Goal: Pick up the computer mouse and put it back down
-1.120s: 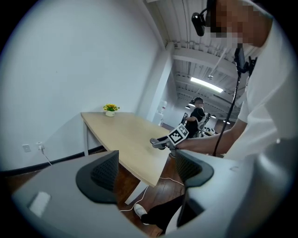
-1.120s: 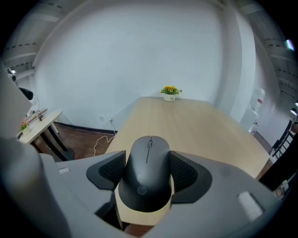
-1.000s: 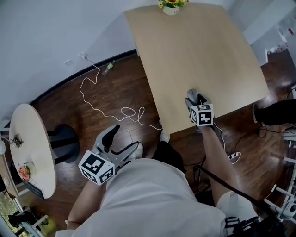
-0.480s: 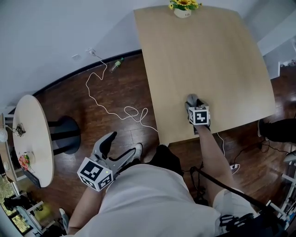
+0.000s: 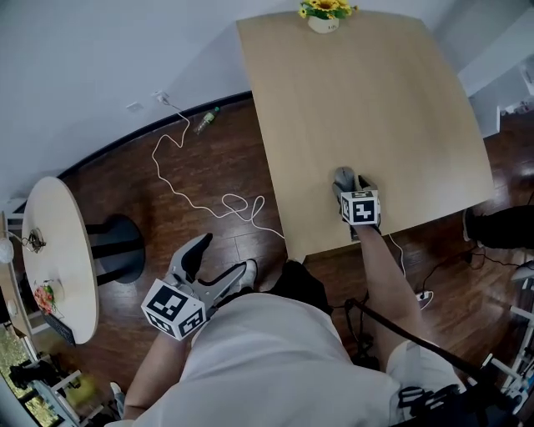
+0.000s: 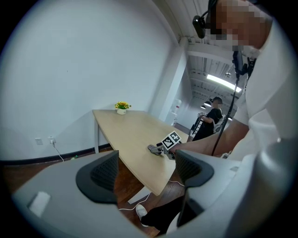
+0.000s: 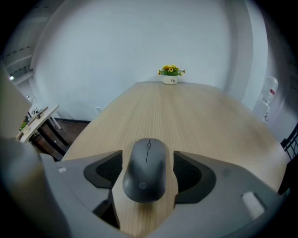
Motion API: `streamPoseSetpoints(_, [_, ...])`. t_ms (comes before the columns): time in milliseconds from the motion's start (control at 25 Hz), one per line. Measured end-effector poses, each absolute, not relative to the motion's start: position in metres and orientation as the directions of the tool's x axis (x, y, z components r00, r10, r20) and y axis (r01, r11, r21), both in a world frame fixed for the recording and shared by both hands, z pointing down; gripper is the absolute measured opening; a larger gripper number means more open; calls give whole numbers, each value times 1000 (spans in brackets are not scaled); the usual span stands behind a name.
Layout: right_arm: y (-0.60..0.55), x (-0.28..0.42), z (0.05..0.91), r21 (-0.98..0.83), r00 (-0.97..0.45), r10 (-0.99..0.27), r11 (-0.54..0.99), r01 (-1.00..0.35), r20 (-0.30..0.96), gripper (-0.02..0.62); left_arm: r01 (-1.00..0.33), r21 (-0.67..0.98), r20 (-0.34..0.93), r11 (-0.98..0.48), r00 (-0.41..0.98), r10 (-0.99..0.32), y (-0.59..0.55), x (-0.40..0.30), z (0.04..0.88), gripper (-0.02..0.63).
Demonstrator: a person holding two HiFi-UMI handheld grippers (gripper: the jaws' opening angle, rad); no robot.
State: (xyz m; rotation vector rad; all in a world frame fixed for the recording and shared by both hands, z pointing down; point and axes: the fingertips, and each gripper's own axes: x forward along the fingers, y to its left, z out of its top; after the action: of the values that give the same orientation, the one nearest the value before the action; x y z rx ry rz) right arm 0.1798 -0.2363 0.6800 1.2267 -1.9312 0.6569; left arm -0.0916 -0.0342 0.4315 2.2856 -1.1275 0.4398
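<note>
A dark grey computer mouse point(image 7: 145, 169) lies on the light wooden table point(image 7: 195, 116), close to its near edge. My right gripper point(image 7: 148, 172) is open around it, one jaw on each side of the mouse. The left pad sits right at the mouse's side, and a thin strip of wood shows by the right pad. In the head view the mouse point(image 5: 344, 177) pokes out just beyond the right gripper point(image 5: 351, 185). My left gripper point(image 5: 219, 257) hangs open and empty over the floor, left of the table. The left gripper point(image 6: 146, 173) looks toward the table from there.
A small pot of yellow flowers point(image 5: 324, 15) stands at the table's far edge. A white cable point(image 5: 219, 200) trails over the dark wood floor left of the table. A round side table point(image 5: 58, 258) stands at far left. Another person point(image 6: 212, 118) is in the background.
The head camera has shifted a little. My right gripper stays at the mouse near the table's front edge, and the left gripper has hardly moved.
</note>
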Motion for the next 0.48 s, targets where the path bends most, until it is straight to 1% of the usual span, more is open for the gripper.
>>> streamPoseSetpoints(240, [-205, 173, 622, -41, -281, -605, 378, -925, 745, 344, -749, 337, 475, -571, 659, -584, -36, -91, 429, 354])
streamPoseSetpoints(480, [-138, 149, 558, -78, -314, -663, 360, -930, 680, 347, -688, 337, 440, -643, 718, -539, -24, -99, 425, 354])
